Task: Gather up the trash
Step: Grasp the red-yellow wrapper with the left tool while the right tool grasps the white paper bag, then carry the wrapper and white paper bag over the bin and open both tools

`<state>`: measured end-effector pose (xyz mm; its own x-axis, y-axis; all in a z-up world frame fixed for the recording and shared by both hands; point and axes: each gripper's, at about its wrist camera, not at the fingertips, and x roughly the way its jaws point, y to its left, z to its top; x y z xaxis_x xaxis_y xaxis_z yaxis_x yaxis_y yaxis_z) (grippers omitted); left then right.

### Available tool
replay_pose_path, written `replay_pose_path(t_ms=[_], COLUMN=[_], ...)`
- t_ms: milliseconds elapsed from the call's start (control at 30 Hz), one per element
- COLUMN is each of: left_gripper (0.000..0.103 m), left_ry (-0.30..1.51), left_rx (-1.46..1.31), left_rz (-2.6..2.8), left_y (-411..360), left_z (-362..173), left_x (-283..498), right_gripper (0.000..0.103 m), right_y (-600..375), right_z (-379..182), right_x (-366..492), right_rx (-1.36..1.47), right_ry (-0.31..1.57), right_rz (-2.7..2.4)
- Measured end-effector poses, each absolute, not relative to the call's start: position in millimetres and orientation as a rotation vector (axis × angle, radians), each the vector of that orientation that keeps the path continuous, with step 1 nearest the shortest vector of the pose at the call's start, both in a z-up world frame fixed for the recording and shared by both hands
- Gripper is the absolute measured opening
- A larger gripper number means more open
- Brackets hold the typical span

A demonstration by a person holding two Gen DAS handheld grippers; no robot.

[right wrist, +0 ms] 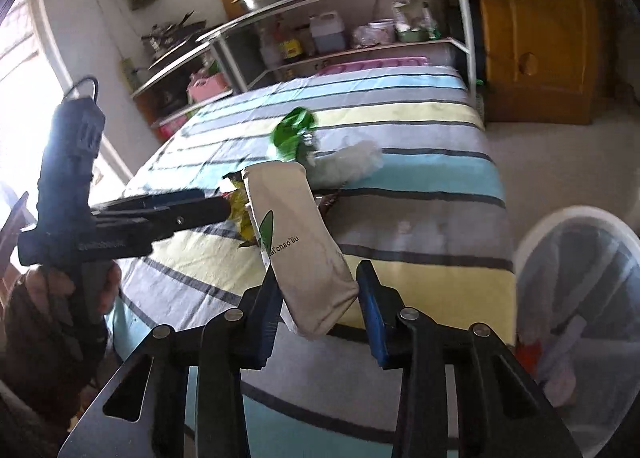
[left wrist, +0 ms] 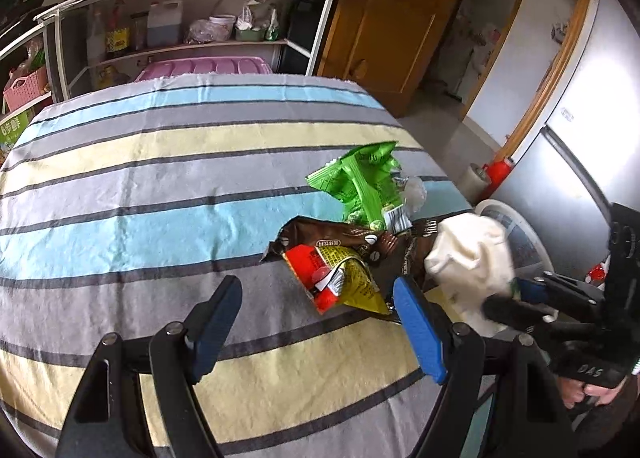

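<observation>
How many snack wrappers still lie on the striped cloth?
3: green wrapper farthest back, brown wrapper under it, red-yellow wrapper nearest. More may hide underneath.

The left black plastic two-finger gripper [left wrist: 316, 322] has blue rectangular pads [left wrist: 418, 328] on angular black arms, each pivot capped by a round silver screw. The right black two-finger gripper [right wrist: 318, 312] is built alike, with blue pads [right wrist: 370, 308]. Its pistol-style handle carries pale lettering at 4 o'clock in the left wrist view.
</observation>
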<state>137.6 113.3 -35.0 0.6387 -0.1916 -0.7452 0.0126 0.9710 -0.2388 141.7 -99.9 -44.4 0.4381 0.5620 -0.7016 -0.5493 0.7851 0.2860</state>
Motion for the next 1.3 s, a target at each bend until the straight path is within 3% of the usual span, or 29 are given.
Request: replay_pose_path(t_ms=[267,567,1300], left_gripper=[0.076,0.042,0.04], left_ry=[0.885,0.882,0.792], left_rx=[-0.155,-0.151,-0.152], left_rz=[-0.077,-0.058,-0.068], left_y=[94,97,97], left_z=[-44,-43,-6], left_x=[147,145,116], right_gripper=[0.038,0.038,0.038], right_y=[-120,-123,-137], right_z=[-42,-42,-18], right_x=[138,135,121], right_rx=[0.088,0.098,0.108], right_ry=[0.876,0.867,0.796], right_rz=[0.629,0.634,0.574])
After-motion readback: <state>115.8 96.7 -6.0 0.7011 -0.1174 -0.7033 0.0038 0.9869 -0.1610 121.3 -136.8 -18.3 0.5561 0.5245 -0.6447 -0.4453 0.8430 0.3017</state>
